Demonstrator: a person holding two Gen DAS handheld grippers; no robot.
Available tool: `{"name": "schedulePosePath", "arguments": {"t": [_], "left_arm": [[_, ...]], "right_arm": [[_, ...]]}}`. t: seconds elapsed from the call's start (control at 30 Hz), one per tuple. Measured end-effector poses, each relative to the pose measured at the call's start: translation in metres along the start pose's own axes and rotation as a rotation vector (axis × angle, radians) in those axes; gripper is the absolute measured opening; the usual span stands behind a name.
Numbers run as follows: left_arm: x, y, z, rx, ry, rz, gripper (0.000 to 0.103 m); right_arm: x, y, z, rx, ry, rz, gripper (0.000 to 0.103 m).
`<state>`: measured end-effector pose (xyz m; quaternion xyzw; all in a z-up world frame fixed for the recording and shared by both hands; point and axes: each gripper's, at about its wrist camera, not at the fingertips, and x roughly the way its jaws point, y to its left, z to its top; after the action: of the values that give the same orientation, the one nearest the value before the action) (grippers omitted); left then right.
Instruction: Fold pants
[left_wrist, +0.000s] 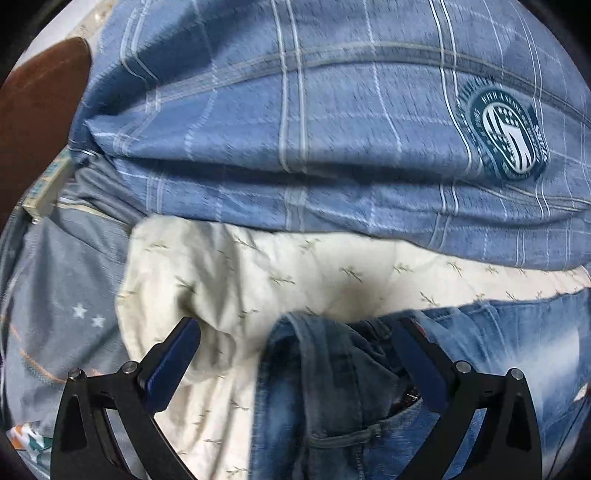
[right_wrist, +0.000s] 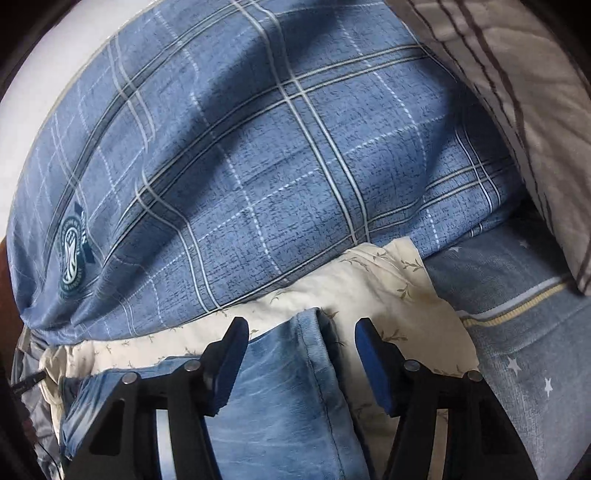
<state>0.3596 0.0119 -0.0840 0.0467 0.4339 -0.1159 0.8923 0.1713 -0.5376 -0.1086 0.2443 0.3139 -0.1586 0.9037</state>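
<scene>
Left gripper (left_wrist: 297, 334) jaws wide apart, pads clear of cloth, nothing clamped. Between and below them a bunched edge of the jeans (left_wrist: 332, 398), with a pocket seam showing; the denim runs off to the right of the left wrist view. The picture is smeared there, so whether the right-hand finger (left_wrist: 413, 354) brushes the denim is hard to say.

Right gripper (right_wrist: 301, 338) also apart, gripping nothing. A corner of the same jeans (right_wrist: 280, 373) lies flat under the gap, hemmed edge running down between the fingers, nearer the left finger (right_wrist: 231, 358).

Jeans rest on a cream sheet with small leaf print (left_wrist: 229, 280), (right_wrist: 373, 291). Beyond that, a blue plaid duvet (left_wrist: 295, 129), (right_wrist: 258, 166) heaped up, round dark-green emblem (left_wrist: 504, 138), (right_wrist: 72, 254) printed on it. Grey-blue star-print bedding (left_wrist: 74, 288), (right_wrist: 535, 350) to the sides. Grey striped pillow (right_wrist: 517, 92) upper right in the right wrist view. Brown headboard piece (left_wrist: 40, 103) at far left of the left wrist view.
</scene>
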Motion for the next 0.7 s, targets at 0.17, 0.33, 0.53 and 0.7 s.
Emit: {"name": "schedulePosePath", "arguments": {"t": [0.17,0.33,0.53,0.7], "left_arm": [[0.018,-0.003,-0.004,-0.014,0.049,-0.026,0.103],[0.029,0.000,0.003,-0.046,0.068,-0.074,0.091],[0.045,-0.005,0.010,-0.073,0.121,-0.160,0.073],[0.056,-0.005,0.007,-0.086,0.142,-0.153,0.073]], "right_arm": [[0.000,-0.001,-0.001,0.003,0.002,0.004,0.063],[-0.001,0.007,0.000,-0.022,0.000,0.004,0.063],[0.002,0.007,0.003,-0.037,0.016,-0.009,0.063],[-0.002,0.008,0.003,-0.064,0.013,-0.023,0.063]]}}
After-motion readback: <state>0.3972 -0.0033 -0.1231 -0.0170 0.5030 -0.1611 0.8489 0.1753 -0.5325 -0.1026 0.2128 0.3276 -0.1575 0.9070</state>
